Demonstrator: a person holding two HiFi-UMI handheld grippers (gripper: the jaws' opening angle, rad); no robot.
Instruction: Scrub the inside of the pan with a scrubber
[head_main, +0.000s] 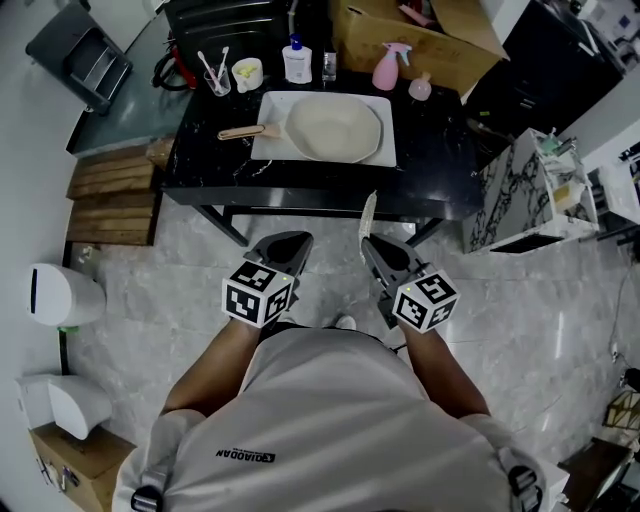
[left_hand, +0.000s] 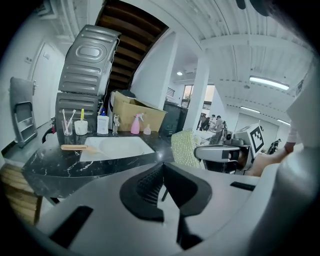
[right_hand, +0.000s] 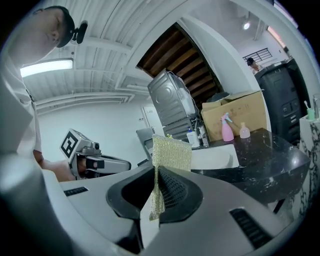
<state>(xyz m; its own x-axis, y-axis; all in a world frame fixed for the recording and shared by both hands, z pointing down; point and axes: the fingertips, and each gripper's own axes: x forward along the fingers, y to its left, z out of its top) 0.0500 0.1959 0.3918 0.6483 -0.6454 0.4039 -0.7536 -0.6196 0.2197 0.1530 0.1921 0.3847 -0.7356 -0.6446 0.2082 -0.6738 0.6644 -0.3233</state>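
head view: tongs (head_main: 369, 243) grip scrubber (head_main: 368, 212) (apparently)

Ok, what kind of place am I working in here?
Likely a mock dishwashing station in an open office or lab hall, not a real kitchen: a black marble table holds the pan on a white tray, an open cardboard box sits behind, and a staircase underside rises overhead.
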